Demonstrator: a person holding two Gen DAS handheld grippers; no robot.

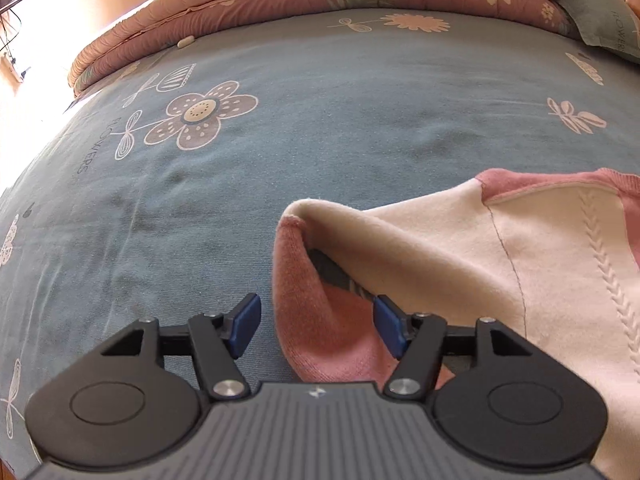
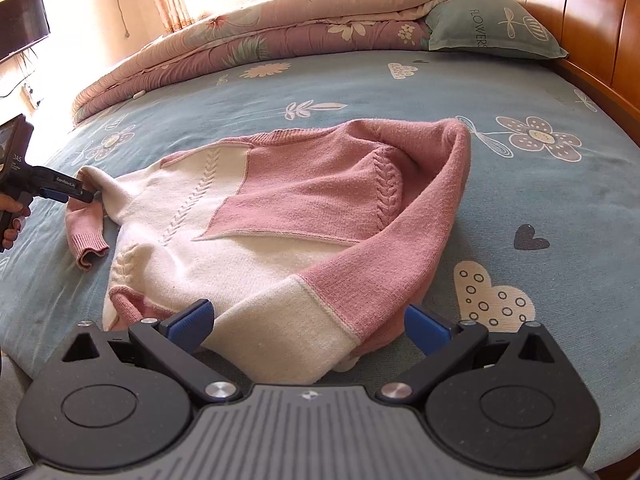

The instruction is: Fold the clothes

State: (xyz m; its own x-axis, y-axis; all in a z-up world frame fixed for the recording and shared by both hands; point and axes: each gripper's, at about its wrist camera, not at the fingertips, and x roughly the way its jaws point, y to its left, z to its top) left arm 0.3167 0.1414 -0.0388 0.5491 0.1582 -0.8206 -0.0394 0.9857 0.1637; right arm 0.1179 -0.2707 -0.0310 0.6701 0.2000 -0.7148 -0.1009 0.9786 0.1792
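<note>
A pink and cream knit sweater [image 2: 256, 216] lies on the blue flowered bedsheet [image 2: 400, 92]. Its right sleeve is folded across the body, and the cream cuff [image 2: 288, 332] lies between the open fingers of my right gripper [image 2: 308, 326]. In the left wrist view the left sleeve [image 1: 320, 320] is bent over, pink cuff end near, between the open fingers of my left gripper [image 1: 318, 326]. From the right wrist view the left gripper [image 2: 86, 196] sits at the sweater's left shoulder fold.
A rolled pink floral quilt [image 2: 260, 40] runs along the far side of the bed. A blue pillow [image 2: 492, 28] lies by the wooden headboard [image 2: 580, 28]. A dark screen [image 2: 20, 20] stands at far left.
</note>
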